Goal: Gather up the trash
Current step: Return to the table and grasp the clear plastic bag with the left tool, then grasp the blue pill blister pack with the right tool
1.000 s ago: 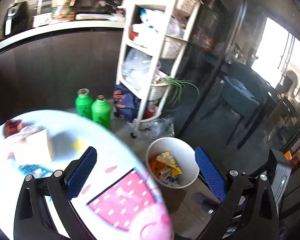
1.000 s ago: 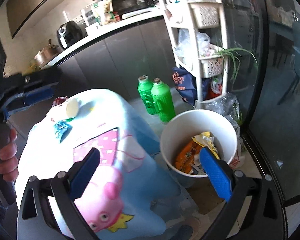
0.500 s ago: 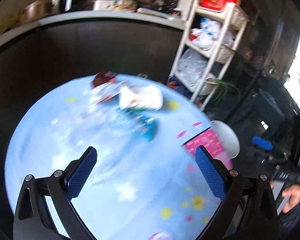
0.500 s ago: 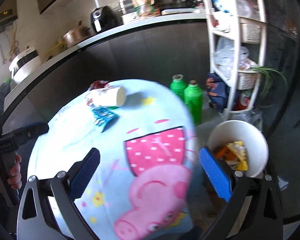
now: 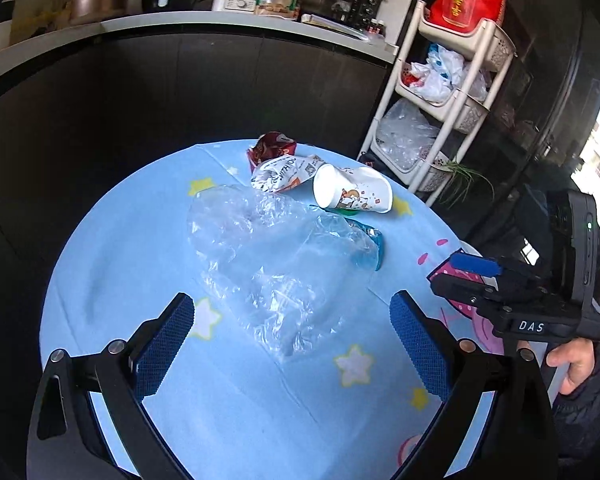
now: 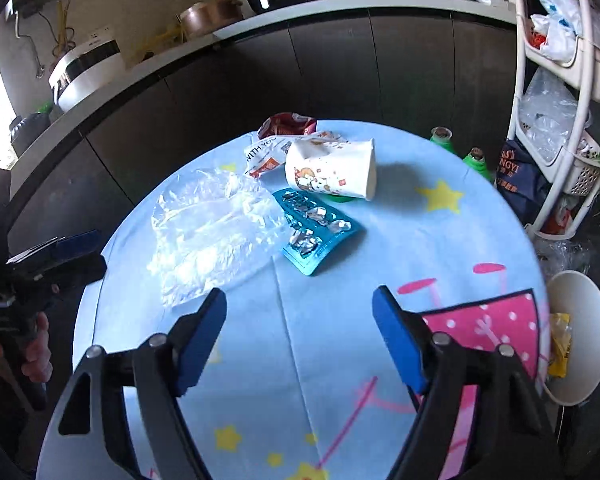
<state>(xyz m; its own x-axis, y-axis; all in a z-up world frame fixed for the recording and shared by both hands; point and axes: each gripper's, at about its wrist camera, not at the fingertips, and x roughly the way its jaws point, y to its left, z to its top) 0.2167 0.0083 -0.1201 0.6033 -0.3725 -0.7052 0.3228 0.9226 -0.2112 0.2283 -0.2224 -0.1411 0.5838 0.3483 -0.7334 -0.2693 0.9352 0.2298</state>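
Both grippers, the left (image 5: 290, 346) and the right (image 6: 298, 338), are held empty with jaws wide apart over the table (image 5: 112, 248), probably so that the next piece can be chosen. The trash lies beyond them: a crumpled clear bag (image 5: 276, 256) nearest the cup (image 5: 352, 194), which is tipped on its side, a teal blister pack (image 6: 318, 234) just beside it, and wrappers (image 5: 278, 172) behind it.

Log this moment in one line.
left gripper open, empty | right gripper open, empty | bag, cup, wrappers on table | bin right
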